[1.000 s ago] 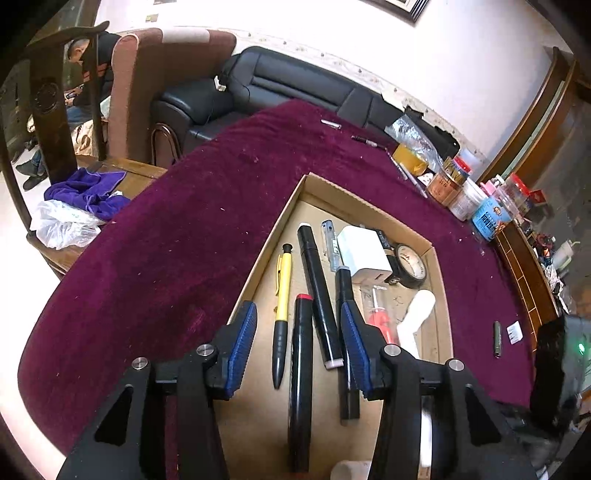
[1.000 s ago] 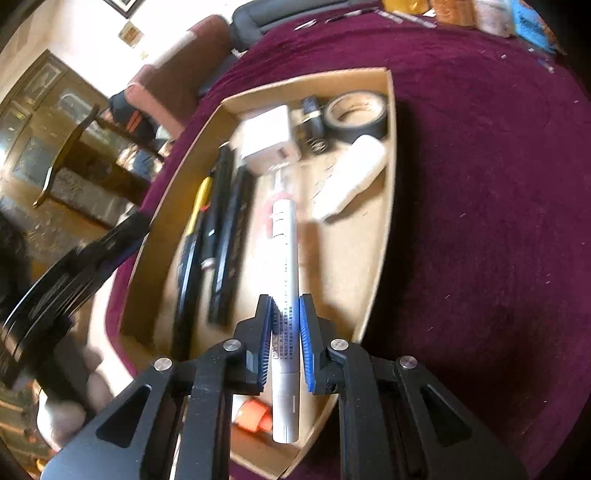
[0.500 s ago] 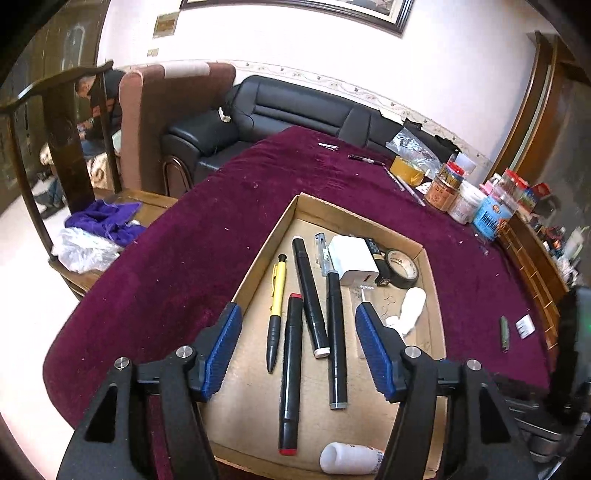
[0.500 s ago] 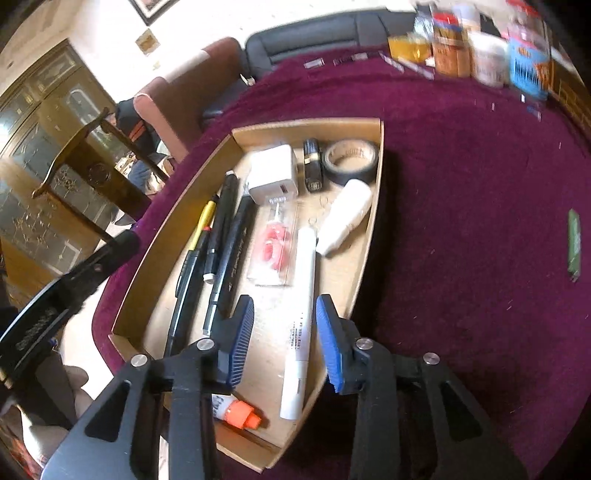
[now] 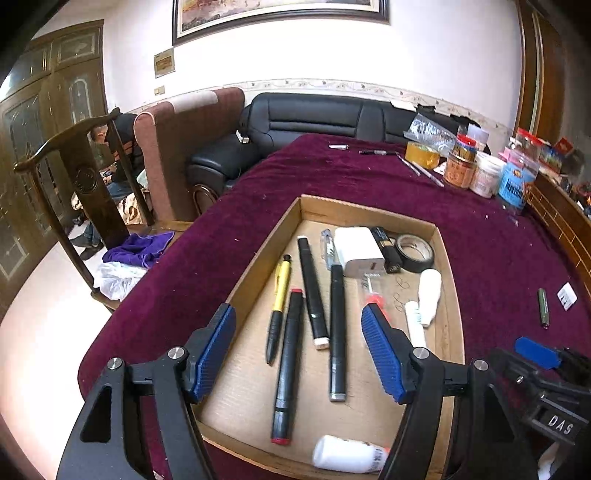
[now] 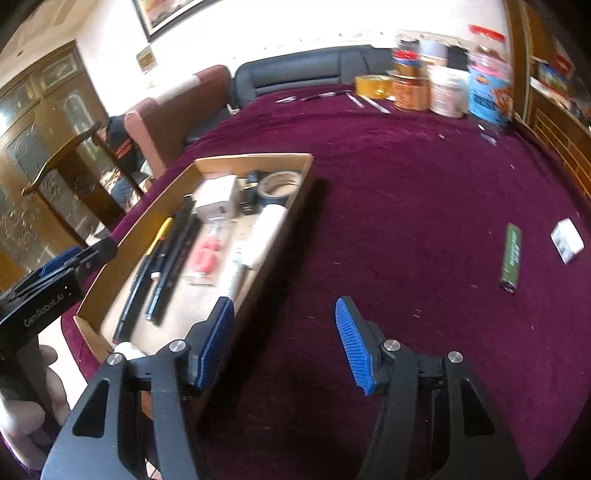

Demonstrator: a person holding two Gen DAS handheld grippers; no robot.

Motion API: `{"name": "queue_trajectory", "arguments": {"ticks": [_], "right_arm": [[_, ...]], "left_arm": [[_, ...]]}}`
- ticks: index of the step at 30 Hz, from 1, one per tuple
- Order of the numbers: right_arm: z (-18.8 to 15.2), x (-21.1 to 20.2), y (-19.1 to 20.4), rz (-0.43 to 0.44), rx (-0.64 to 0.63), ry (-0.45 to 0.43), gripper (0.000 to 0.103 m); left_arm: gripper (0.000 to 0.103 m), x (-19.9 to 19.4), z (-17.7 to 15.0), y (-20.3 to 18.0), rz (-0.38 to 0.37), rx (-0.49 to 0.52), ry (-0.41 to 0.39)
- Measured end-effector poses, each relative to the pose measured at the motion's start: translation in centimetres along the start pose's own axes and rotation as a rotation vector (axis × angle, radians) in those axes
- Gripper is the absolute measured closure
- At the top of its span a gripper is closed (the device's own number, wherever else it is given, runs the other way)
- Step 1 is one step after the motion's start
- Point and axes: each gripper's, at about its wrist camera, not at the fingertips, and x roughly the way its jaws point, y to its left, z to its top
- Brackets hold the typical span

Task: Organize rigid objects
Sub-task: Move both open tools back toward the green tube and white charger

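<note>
both grippers gape with nothing between their pads — the left gripper [image 5: 298, 350] over the cardboard tray [image 5: 258, 258] of pens, the right gripper [image 6: 284, 345] over purple cloth [image 6: 406, 206] beside the tray, well short of the green lighter [image 6: 511, 256].

Bright daylight, blown-out wall [image 6: 295, 33] in right view; motion blur there, left view sharp; heavy fisheye bending, dark vignetted corners.

Left tongs [image 5: 298, 350] gape wide above pens lying in the cardboard tray [image 5: 258, 254].
</note>
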Motion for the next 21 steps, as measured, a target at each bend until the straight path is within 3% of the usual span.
{"name": "queue_trajectory", "arguments": {"ticks": [12,21], "right_arm": [[-1.2,-1.9,-4.4,-0.009,0.053,-0.039,0.046],[-2.2,-4.0,-10.1,-0.059,0.161,-0.073,0.047]], "left_arm": [[0.038,-1.6,-0.4,-5.8,0.04,0.118,-0.007],[0.038,-2.4,-1.0,-10.0,0.009,0.212,0.002]]}}
